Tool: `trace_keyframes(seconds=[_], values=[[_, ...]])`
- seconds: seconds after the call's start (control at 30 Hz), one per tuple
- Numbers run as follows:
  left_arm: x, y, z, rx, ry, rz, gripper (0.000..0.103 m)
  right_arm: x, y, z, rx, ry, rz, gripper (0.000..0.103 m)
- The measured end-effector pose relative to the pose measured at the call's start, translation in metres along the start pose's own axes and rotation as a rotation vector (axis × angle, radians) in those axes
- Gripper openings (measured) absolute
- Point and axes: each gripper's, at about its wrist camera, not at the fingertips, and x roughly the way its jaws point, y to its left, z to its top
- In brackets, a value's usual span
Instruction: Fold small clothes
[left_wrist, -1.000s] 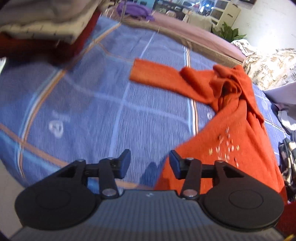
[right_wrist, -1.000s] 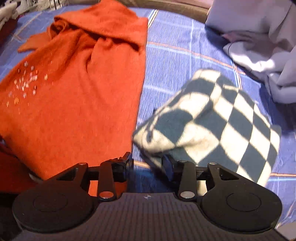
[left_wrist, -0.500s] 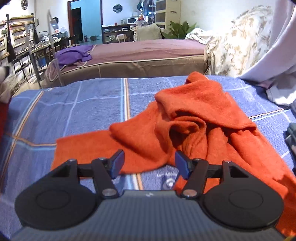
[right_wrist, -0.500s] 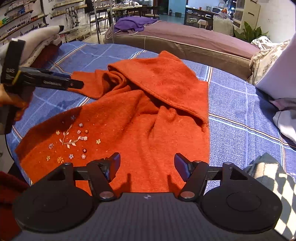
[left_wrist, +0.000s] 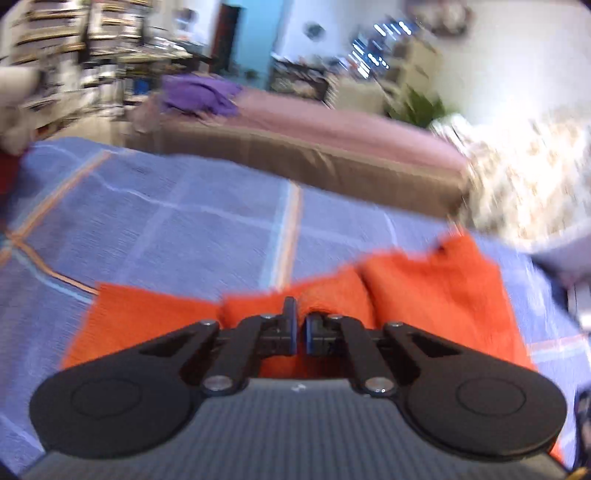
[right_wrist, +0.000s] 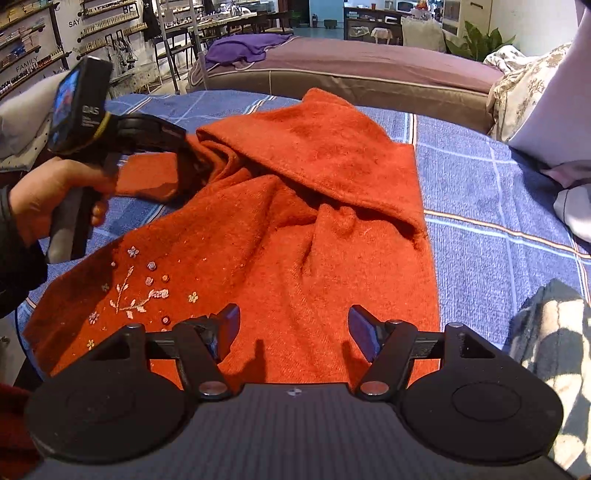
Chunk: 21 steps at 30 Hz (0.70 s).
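A person's left hand (right_wrist: 55, 192), in a dark sleeve, grips the handle of the left gripper (left_wrist: 300, 325) at the left edge of the right wrist view. That black two-finger tool reaches toward the bunched sleeve area of the orange knitted sweater (right_wrist: 295, 229). In its own blurred view the jaws stand drawn together with only a thin gap, and a fold of orange knit sits right at their tips; the cloth seems pinched there, though blur and the fingers themselves hide the contact.

The orange sweater lies spread on the blue plaid bedcover with orange and white stripes (right_wrist: 498, 206), crumpled across its upper part, where one flap folds over toward the right. Its lower left portion carries small embroidered pale flowers and a sprig (right_wrist: 140, 291). One sleeve stretches out flat to the left, beneath the left tool.

The right gripper (right_wrist: 294, 328) hangs over the near hem of the sweater, jaws spread wide apart with nothing between them but the cloth below; its fingers cast shadows on the knit.

Farther right, a dark-and-cream checkered folded garment (right_wrist: 554, 332) rests on the bedcover, just beside the sweater's right edge. Pale grey and white fabric (right_wrist: 554, 92) is heaped at the far right. Behind the bedcover stands a low brown couch with a mauve cover (right_wrist: 351, 70) and a purple cloth (right_wrist: 240, 48) on it.
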Motion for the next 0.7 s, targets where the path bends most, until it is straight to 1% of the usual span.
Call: trace_keyframes(seconds=[0.1, 0.2, 0.27, 0.33, 0.43, 0.5, 0.53, 0.57, 0.6, 0.63, 0.7], values=[[-0.022, 0.05, 0.018, -0.13, -0.066, 0.057, 0.004, 0.004, 0.002, 0.011, -0.063, -0.088, -0.003, 0.103], [-0.04, 0.086, 0.022, -0.161, -0.092, 0.14, 0.004, 0.024, 0.016, 0.03, -0.184, -0.162, -0.005, 0.103], [-0.049, 0.103, 0.015, -0.189, -0.089, 0.158, 0.004, 0.043, 0.034, 0.044, -0.296, -0.21, -0.012, 0.103], [-0.056, 0.117, 0.004, -0.222, -0.084, 0.187, 0.004, 0.067, 0.053, 0.055, -0.414, -0.222, -0.038, 0.101], [-0.062, 0.146, -0.01, -0.306, -0.061, 0.231, 0.004, 0.106, 0.077, 0.06, -0.584, -0.17, -0.124, 0.096], [-0.064, 0.16, -0.016, -0.34, -0.051, 0.247, 0.004, 0.128, 0.087, 0.06, -0.672, -0.142, -0.147, 0.083], [-0.066, 0.167, -0.019, -0.345, -0.048, 0.252, 0.004, 0.136, 0.09, 0.059, -0.708, -0.137, -0.165, 0.081], [-0.068, 0.17, -0.021, -0.347, -0.047, 0.255, 0.004, 0.142, 0.093, 0.059, -0.741, -0.135, -0.19, 0.073], [-0.07, 0.172, -0.022, -0.351, -0.05, 0.256, 0.004, 0.145, 0.094, 0.061, -0.754, -0.14, -0.203, 0.052], [-0.071, 0.173, -0.022, -0.354, -0.055, 0.258, 0.004, 0.145, 0.093, 0.065, -0.751, -0.15, -0.208, 0.041], [-0.075, 0.176, -0.021, -0.363, -0.067, 0.265, 0.004, 0.139, 0.086, 0.076, -0.693, -0.165, -0.194, 0.009]])
